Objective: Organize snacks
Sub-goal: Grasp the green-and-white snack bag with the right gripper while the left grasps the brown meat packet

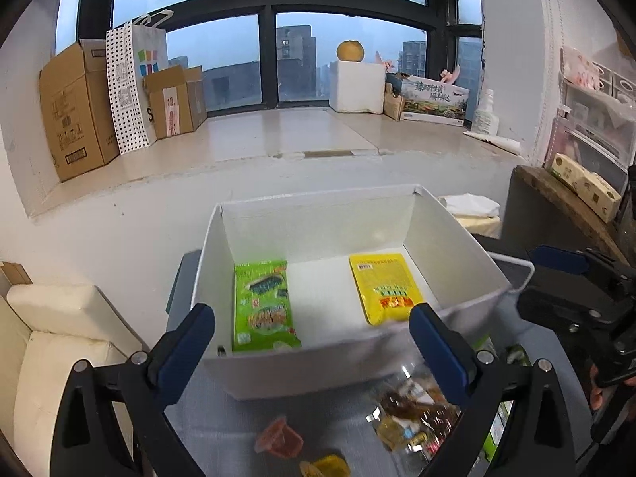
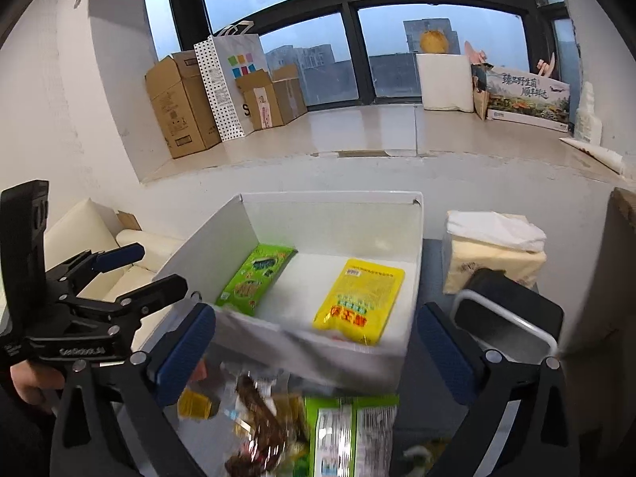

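In the left wrist view, the left tool (image 1: 312,332) stands released with its blue pads spread wide and nothing between them, framing the near wall of a white box (image 1: 457,238) in the middle of the frame. Inside the box lie two flat packets: a green packet (image 1: 262,306) at lower left of the box floor and a yellow packet (image 1: 383,288) to its right, both with their long axes running away from the camera, well apart with bare floor between them. Below the box wall, at the bottom of the frame, loose snacks wait on the grey worktop (image 1: 222,429): a red jelly cup (image 1: 278,437), a yellow jelly cup (image 1: 326,467) and a clear bag of wrapped sweets (image 1: 413,413), the last blurred. These lie nearer the camera than the pads, so I judge the next pick needs a pull back and a dip down. The right tool (image 1: 556,282) shows at the right edge. In the right wrist view, the right tool (image 2: 316,344) is likewise released and empty, its pads wide over the box's near wall. Just below them, blurred, sit the bag of sweets (image 2: 262,417) at lower centre and a green-and-white packet (image 2: 349,433) to its right, long axis pointing away from the camera; that packet looks nearer this hand. The left tool (image 2: 131,274) appears at left. A tissue pack (image 2: 493,254) stands right of the box.
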{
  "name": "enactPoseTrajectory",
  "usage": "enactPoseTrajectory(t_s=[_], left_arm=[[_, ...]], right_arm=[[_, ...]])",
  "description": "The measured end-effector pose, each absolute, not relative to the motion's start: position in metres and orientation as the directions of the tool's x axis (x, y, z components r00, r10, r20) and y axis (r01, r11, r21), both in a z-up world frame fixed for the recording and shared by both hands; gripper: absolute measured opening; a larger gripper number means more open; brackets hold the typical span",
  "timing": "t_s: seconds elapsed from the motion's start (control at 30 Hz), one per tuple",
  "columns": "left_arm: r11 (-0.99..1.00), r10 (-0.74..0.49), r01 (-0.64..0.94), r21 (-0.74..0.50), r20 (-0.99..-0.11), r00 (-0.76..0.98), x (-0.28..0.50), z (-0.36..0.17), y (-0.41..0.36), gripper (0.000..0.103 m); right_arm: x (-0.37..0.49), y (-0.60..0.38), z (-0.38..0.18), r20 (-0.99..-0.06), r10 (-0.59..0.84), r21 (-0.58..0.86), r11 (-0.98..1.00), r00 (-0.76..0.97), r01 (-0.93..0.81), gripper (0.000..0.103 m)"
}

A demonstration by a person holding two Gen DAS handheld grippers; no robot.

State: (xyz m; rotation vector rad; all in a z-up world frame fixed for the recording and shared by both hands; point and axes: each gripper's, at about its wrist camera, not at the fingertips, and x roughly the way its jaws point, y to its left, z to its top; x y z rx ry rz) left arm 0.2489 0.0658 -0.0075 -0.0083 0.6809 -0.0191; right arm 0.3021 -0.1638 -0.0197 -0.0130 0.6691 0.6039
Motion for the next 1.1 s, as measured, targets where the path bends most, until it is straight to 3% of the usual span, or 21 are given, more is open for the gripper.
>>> enactPoseTrajectory(t_s=[0.27,0.5,0.77,1.1], left_arm=[[0.998,-0.058,0.027,-0.058,-0.645,0.762,0.190,-0.021,0.054,0.101],[0.995,-0.070,0.007,-0.095,-0.677,0.733,0.131,-0.051,0.046,0.103],[0.993,-0.060,-0.032,-0.115,-0.711,0.700,0.098,-0.074,0.043,0.103],[0.985,-0.085,-0.056,-0.165,-0.736,0.672,0.094,-0.084,0.046,0.103]], right_arm=[[0.245,-0.193,-0.036,-0.597,0.513,0.170,0.832,0.617,-0.528,0.103],[0.201,-0.212,-0.090,-0.659,0.496,0.192,0.837,0.565,-0.512,0.103],[0.211,-0.215,-0.131,-0.712,0.454,0.222,0.870,0.536,-0.441,0.103],[0.238,-0.197,-0.151,-0.766,0.368,0.136,0.894,0.527,-0.427,0.103]])
